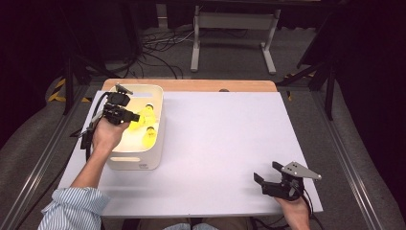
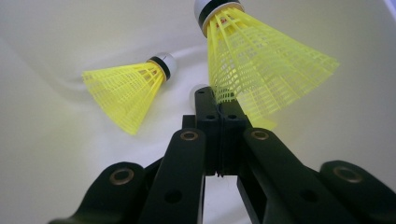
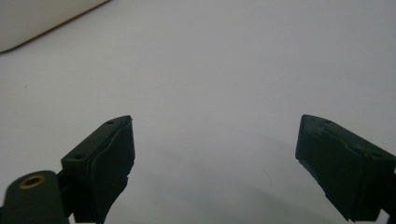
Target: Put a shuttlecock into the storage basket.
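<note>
Two black jaws of the left gripper [image 2: 219, 100] are pressed together, pinching the skirt edge of a yellow plastic mesh shuttlecock [image 2: 261, 70] inside the white plastic bin [image 1: 158, 143] at the table's far left. Another yellow shuttlecock [image 2: 128, 88] lies just beside it on the bin floor. The right gripper [image 1: 268, 173] rests near right on the white tabletop [image 1: 220, 143], jaws wide, nothing between them.

High view: looking forward and down from above my side of the white table [image 1: 215, 143], taking in my forearms and the floor beyond.
Left gripper view: riding on my left gripper [image 2: 219, 116], facing down into the white bin [image 2: 56, 154], very near the yellow shuttlecocks [image 2: 126, 93].
Right gripper view: riding on my right gripper [image 3: 215, 154], skimming low over bare tabletop.
Shared: the high view is also showing the bin [image 1: 158, 124], and a corner is edging into the right gripper view [image 3: 32, 23].
</note>
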### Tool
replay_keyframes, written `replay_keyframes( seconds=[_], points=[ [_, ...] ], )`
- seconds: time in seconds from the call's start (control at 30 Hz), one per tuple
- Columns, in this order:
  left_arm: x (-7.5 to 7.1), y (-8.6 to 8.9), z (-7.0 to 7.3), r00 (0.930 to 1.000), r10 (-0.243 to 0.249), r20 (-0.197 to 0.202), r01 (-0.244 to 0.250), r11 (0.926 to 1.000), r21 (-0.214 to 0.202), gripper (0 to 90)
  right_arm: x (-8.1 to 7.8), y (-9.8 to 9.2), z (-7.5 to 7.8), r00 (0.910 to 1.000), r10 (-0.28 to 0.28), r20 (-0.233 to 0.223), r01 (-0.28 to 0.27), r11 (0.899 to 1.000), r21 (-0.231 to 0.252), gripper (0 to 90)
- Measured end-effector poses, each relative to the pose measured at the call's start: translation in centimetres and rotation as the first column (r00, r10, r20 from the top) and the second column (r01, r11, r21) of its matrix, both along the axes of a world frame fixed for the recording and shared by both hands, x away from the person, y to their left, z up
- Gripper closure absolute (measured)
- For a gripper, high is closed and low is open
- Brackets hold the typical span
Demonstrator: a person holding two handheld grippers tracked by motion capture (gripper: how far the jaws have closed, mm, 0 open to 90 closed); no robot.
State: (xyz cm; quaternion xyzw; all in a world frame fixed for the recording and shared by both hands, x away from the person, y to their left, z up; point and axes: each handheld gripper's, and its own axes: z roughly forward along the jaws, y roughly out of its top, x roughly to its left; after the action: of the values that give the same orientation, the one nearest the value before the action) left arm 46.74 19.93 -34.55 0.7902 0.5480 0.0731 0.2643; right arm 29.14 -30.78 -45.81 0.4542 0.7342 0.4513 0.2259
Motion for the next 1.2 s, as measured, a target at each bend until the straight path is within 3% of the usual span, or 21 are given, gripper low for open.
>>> replay_keyframes(
  seconds=[0.37,0.73,0.87,1.2],
  points=[
    [0.28,-0.50,-0.73,0.9999,-0.006,-0.016,0.006,0.9985,0.055,89.7,0.02,0.03,-0.02,1.0000,0.002,-0.004,-0.002,1.000,0.002,12.3],
    [0.21,-0.48,-1.02,0.9998,-0.003,-0.021,0.004,0.9984,0.057,88.5,0.05,0.10,-0.05,1.0000,0.008,-0.005,-0.008,1.000,0.001,12.3],
    [0.21,-0.48,-1.02,0.9998,0.004,-0.022,-0.003,0.9987,0.051,81.2,0.05,0.12,-0.05,1.0000,0.008,-0.005,-0.008,1.000,0.000,12.3],
    [0.11,-0.54,-0.30,0.9999,0.013,0.003,-0.013,0.9989,0.046,52.6,0.06,0.06,-0.04,1.0000,0.007,-0.005,-0.007,1.000,0.002,12.3]
  ],
)
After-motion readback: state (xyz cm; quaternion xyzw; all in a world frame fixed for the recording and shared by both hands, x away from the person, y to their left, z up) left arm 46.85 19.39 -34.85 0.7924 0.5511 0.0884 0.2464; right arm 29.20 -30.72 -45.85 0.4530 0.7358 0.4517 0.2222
